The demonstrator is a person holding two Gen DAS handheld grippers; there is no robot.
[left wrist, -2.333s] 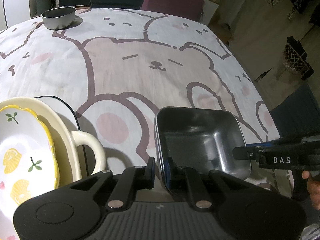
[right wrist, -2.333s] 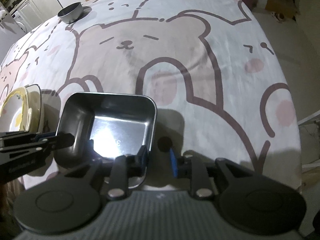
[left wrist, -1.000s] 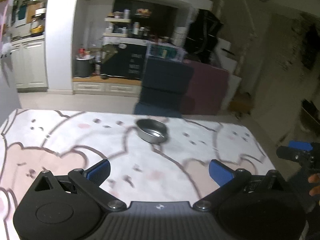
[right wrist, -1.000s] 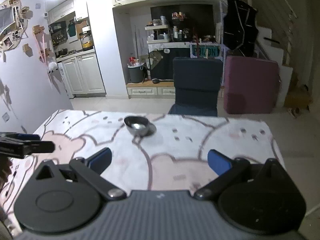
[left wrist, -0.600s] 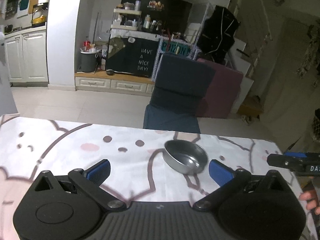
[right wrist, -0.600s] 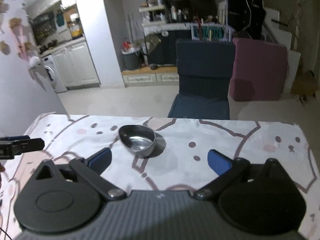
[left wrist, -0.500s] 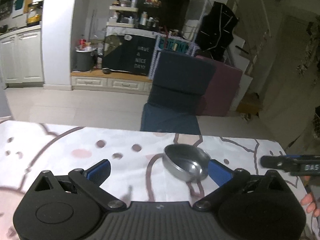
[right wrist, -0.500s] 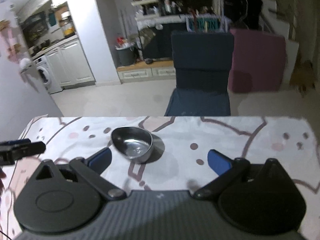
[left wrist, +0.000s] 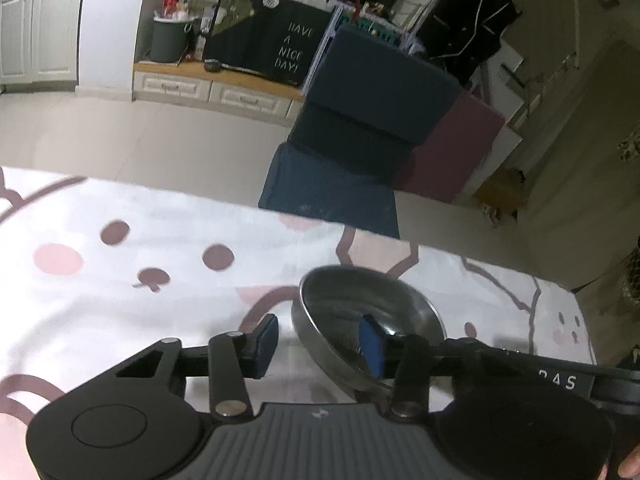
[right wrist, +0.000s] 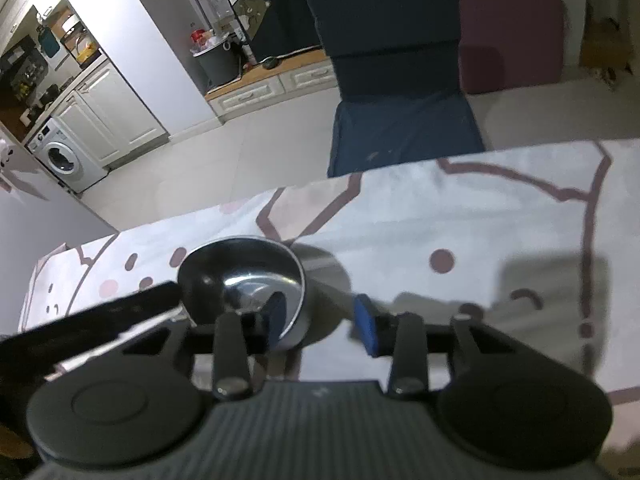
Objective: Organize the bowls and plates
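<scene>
A small round steel bowl (left wrist: 366, 312) stands on the bear-print tablecloth (left wrist: 120, 280) near the table's far edge. My left gripper (left wrist: 320, 340) is open and straddles the bowl's left rim, right finger inside, left finger outside. In the right wrist view the same bowl (right wrist: 240, 276) sits under my right gripper (right wrist: 320, 316), which is open and straddles the bowl's right rim, left finger inside. Neither gripper has closed on the rim. Each gripper's arm shows in the other's view.
A dark blue chair (left wrist: 360, 132) stands just beyond the table's far edge (right wrist: 440, 160), with a maroon panel (left wrist: 452, 148) beside it. Kitchen cabinets and a washing machine (right wrist: 64, 160) are farther back. The other dishes are out of view.
Both grippers have moved forward and down onto the round bowl. Their jaws have narrowed from wide open and now bracket the bowl's rim from opposite sides.
</scene>
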